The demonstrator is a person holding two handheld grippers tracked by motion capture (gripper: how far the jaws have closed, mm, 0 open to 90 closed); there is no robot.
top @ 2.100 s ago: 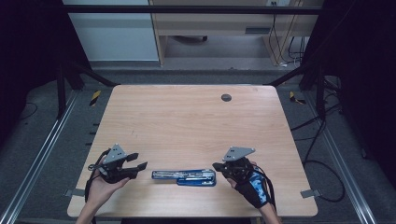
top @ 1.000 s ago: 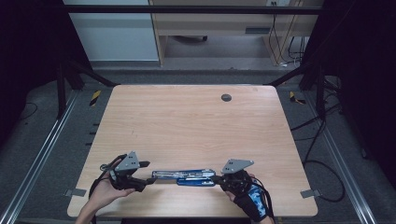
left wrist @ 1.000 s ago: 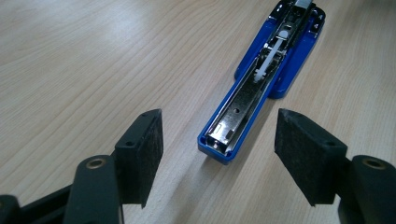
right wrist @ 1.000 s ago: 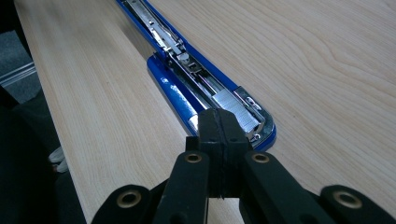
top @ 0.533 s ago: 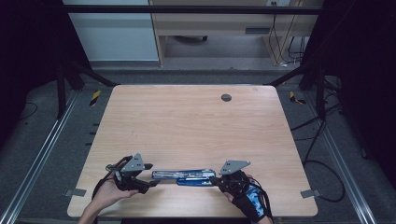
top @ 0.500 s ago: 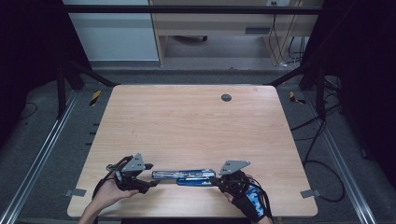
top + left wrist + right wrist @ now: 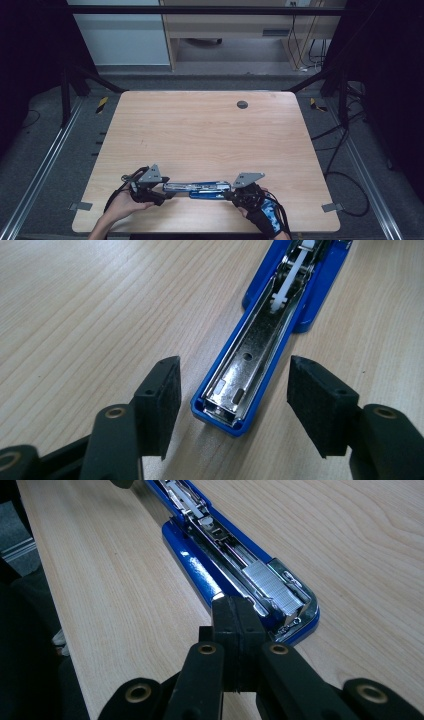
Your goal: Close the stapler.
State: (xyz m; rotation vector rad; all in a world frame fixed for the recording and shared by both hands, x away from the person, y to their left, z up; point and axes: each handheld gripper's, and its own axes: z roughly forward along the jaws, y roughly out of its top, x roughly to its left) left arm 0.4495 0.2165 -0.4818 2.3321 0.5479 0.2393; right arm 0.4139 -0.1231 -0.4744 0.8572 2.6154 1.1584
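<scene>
A blue stapler, folded out flat with its metal insides up, lies near the table's front edge. My left gripper stands at its left end. In the left gripper view the jaws straddle the tip of the stapler's arm, with a gap on each side. They have just been closing and the pads do not touch it. My right gripper is at the other end, shut with nothing between its pads. Its tip rests against the blue rim by a strip of staples in the magazine.
The wooden table has a round dark grommet near its far edge. Metal rails run along both sides on the floor. Cables lie on the floor at the right. The front edge is close below both hands.
Since two seconds ago both grippers have moved inward to the stapler's two ends. Over the last half second neither hand has shifted visibly.
</scene>
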